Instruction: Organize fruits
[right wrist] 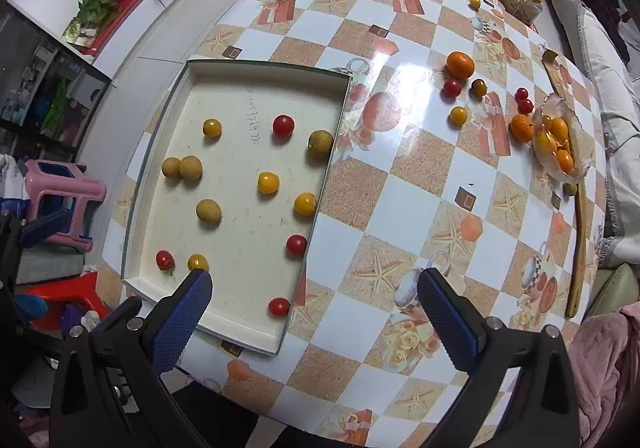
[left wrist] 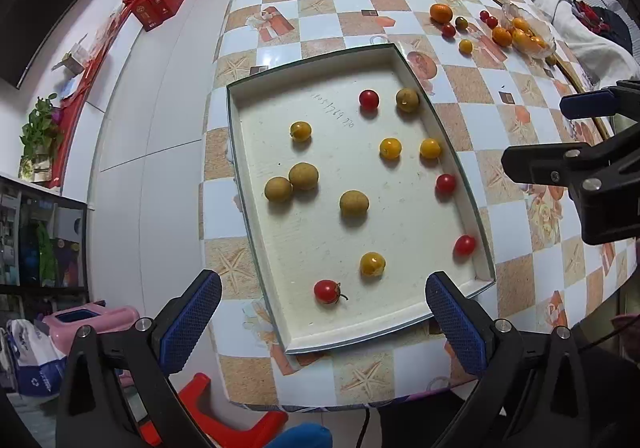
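1. The left gripper (left wrist: 323, 322) hangs over the near end of the shallow white tray (left wrist: 256, 81), its jaws spread wide with nothing between them.
2. The right gripper (right wrist: 314, 310) hovers above the tray's near right corner and the checkered table (right wrist: 400, 191), jaws just as wide and empty.
3. Scattered across the tray floor, mostly apart, are red cherry tomatoes, yellow ones and brownish round fruits. A stemmed red tomato (left wrist: 327, 291) lies nearest the left gripper, with a yellow one (left wrist: 372, 263) just beside it.
4. Two brown fruits (left wrist: 291, 182) touch each other at the tray's left side.
5. Another red tomato (right wrist: 279, 306) lies against the tray's right wall, near the right gripper.
6. Well apart, on the far right of the table, loose fruit waits: an orange (right wrist: 460, 64), small tomatoes around it, and a clear bag of orange fruits (right wrist: 558, 145) beside a wooden spatula (right wrist: 581, 244).
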A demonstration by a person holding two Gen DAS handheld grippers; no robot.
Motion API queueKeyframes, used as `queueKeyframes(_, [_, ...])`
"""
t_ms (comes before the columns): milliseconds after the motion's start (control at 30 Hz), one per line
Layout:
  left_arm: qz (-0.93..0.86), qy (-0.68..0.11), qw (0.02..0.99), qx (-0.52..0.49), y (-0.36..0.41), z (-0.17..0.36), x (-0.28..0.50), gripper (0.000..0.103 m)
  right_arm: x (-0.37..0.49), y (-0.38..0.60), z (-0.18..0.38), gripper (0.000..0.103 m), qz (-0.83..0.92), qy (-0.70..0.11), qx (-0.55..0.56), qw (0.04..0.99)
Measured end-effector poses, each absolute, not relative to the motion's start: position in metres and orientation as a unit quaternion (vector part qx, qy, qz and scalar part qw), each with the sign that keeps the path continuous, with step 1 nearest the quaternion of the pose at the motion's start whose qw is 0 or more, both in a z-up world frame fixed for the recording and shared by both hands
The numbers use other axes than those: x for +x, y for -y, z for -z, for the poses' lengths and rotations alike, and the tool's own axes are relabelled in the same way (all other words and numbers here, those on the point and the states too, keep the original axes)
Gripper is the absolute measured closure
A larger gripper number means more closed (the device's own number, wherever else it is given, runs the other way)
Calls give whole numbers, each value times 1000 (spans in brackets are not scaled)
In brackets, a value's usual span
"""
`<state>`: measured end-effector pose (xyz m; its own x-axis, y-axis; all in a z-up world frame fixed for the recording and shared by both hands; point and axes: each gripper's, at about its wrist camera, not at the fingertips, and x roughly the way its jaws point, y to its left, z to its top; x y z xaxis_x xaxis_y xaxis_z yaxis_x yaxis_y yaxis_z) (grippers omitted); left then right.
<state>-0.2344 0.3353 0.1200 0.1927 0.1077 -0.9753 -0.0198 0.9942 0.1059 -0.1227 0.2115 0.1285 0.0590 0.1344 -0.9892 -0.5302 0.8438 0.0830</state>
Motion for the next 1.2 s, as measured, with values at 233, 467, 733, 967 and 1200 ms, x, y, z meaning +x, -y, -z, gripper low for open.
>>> queueKeyframes(233, [-37, -631, 773, 47, -336, -124, -234, 0, -126, -214, -132, 0, -235, -643, -157, 712])
queueKeyframes(467, [-36, -632, 772, 50, -335, -125, -234, 0, -129, -219, -132, 0, -238, -643, -162, 710])
queueKeyframes(733, [-30, -634, 770, 58, -331, -124, -237, 0, -133, -221, -130, 0, -243, -643, -168, 707])
queueKeyframes(967, [-29, -638, 767, 58, -329, -122, -238, 0, -136, -221, -129, 0, -246, -643, -170, 705])
queueKeyframes(1200, [-26, -642, 764, 59, -326, -120, -239, 0, -141, -222, -126, 0, -249, -644, -171, 703])
